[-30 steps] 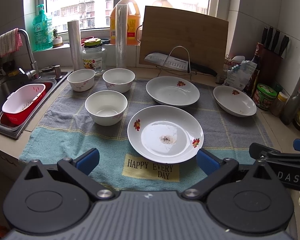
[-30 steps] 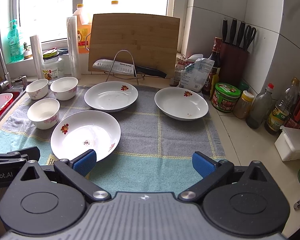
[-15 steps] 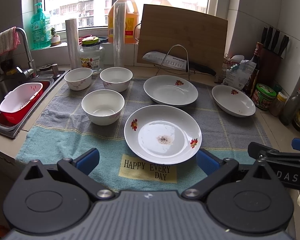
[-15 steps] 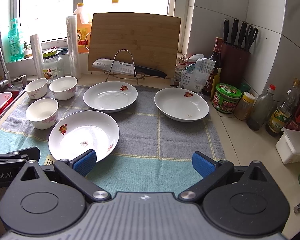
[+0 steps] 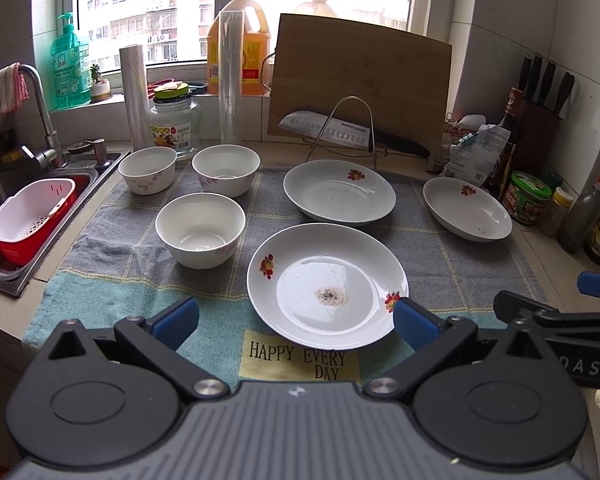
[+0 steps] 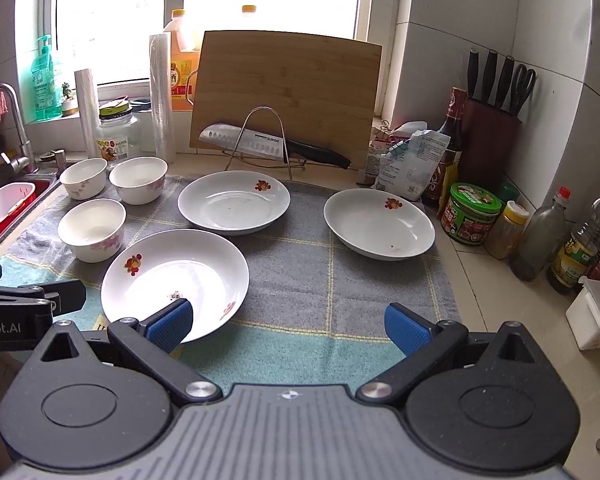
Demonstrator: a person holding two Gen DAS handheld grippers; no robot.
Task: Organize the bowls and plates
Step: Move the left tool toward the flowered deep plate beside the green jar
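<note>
Three white plates with red flower marks lie on a towel: a near plate (image 5: 327,286) with a dirty spot, a far middle plate (image 5: 339,192) and a right plate (image 5: 466,209). Left of them stand three white bowls: near (image 5: 200,230), far left (image 5: 147,170) and far middle (image 5: 225,170). My left gripper (image 5: 296,322) is open just short of the near plate's front rim. My right gripper (image 6: 287,322) is open too, its left pad over the near plate (image 6: 175,280); the right plate (image 6: 379,224) and far plate (image 6: 233,202) lie beyond.
The towel (image 5: 440,256) covers the counter. A sink (image 5: 4,264) with a red-and-white colander (image 5: 30,216) lies at left. A cutting board (image 5: 360,84), knife on a wire rack (image 5: 340,130), jars, bottles (image 6: 540,236) and a knife block (image 6: 488,136) line the back and right.
Both grippers have edged forward and a little left toward the near plate; it sits closer to the fingertips. Nothing was grasped or moved.
</note>
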